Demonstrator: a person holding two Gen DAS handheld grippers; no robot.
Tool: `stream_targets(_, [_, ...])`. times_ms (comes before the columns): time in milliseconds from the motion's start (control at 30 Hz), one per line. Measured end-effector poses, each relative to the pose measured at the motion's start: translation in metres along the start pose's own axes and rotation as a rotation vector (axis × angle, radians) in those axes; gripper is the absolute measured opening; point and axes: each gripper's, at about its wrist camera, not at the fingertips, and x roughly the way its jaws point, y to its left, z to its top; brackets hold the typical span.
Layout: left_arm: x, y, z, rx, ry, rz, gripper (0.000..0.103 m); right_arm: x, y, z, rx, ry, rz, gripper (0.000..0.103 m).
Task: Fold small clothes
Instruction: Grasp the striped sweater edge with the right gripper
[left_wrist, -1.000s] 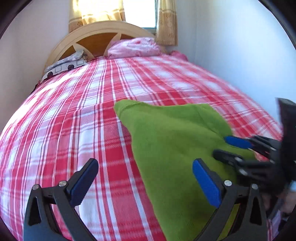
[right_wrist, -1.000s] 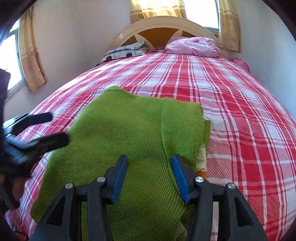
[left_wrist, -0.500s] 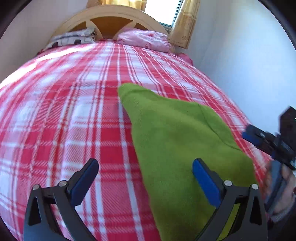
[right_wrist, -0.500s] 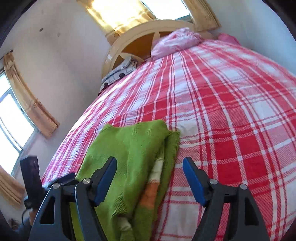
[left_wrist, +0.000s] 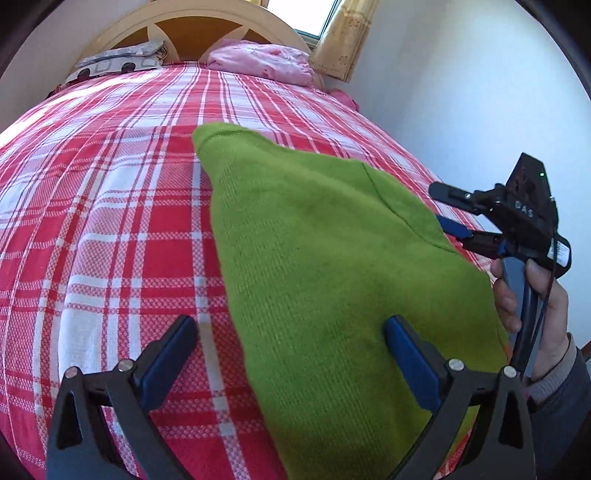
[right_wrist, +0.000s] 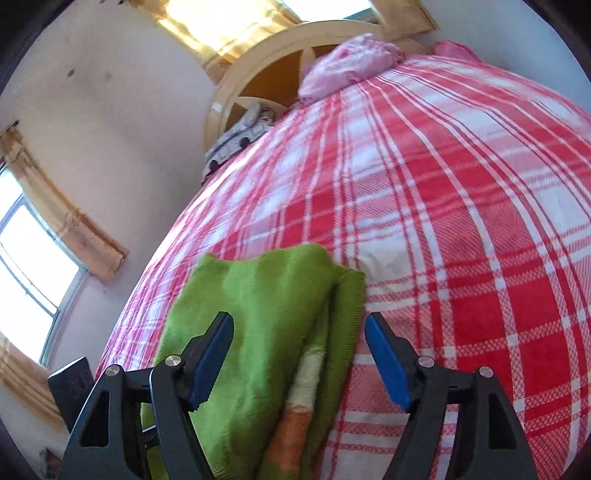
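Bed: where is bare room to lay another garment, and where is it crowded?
Free: plaid bedspread left of the green sweater, and the stretch between it and the pillows. Crowded: the wall-side edge, where the right claw is closing over the sweater's edge.

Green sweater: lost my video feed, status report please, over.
Left gripper open, over green sweater's edge. Right gripper closing, straddling the folded edge, no grip. Plaid bedspread underneath, nothing blocking.
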Motion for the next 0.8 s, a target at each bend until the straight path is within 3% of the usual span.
stream_targets(33, [0.000,0.000,0.000,-0.003,-0.002,-0.003,0.103,0.004,0.002,0.000,-0.003,0.037,0.006,0.058])
stream_targets(100, [-0.002,0.000,-0.001,-0.004,-0.006,-0.003,0.103,0.017,0.008,-0.004,-0.046,0.084,-0.074,0.016])
stream_targets(200, [-0.011,-0.002,-0.003,0.006,-0.049,0.025,0.103,-0.003,0.010,-0.006,-0.016,0.022,-0.052,0.010])
stream_targets(267, [-0.016,-0.005,-0.006,0.021,-0.065,0.036,0.103,-0.007,-0.003,-0.012,0.028,0.018,-0.081,0.010])
stream_targets(433, [0.003,-0.012,-0.004,0.072,0.032,0.029,0.103,0.000,-0.006,-0.016,-0.023,0.036,-0.134,0.016])
stream_targets(467, [0.002,-0.012,-0.004,0.072,0.031,0.026,0.103,-0.001,-0.003,-0.014,-0.043,0.023,-0.164,0.033])
stream_targets(500, [0.002,-0.011,-0.005,0.069,0.029,0.021,0.103,-0.002,-0.002,-0.012,-0.059,0.005,-0.209,0.057])
stream_targets(567, [0.001,-0.009,-0.005,0.058,0.028,0.014,0.103,-0.005,-0.010,-0.010,-0.037,-0.028,-0.235,0.073])
stream_targets(733, [0.002,-0.012,-0.006,0.062,0.033,0.019,0.103,0.014,-0.039,0.004,0.066,0.036,-0.054,0.073])
stream_targets(767, [0.002,-0.011,-0.007,0.058,0.035,0.013,0.103,0.017,-0.042,0.007,0.085,0.043,-0.027,0.071])
stream_targets(800, [0.003,-0.011,-0.006,0.058,0.039,0.010,0.103,0.021,-0.045,0.008,0.105,0.053,0.010,0.061])
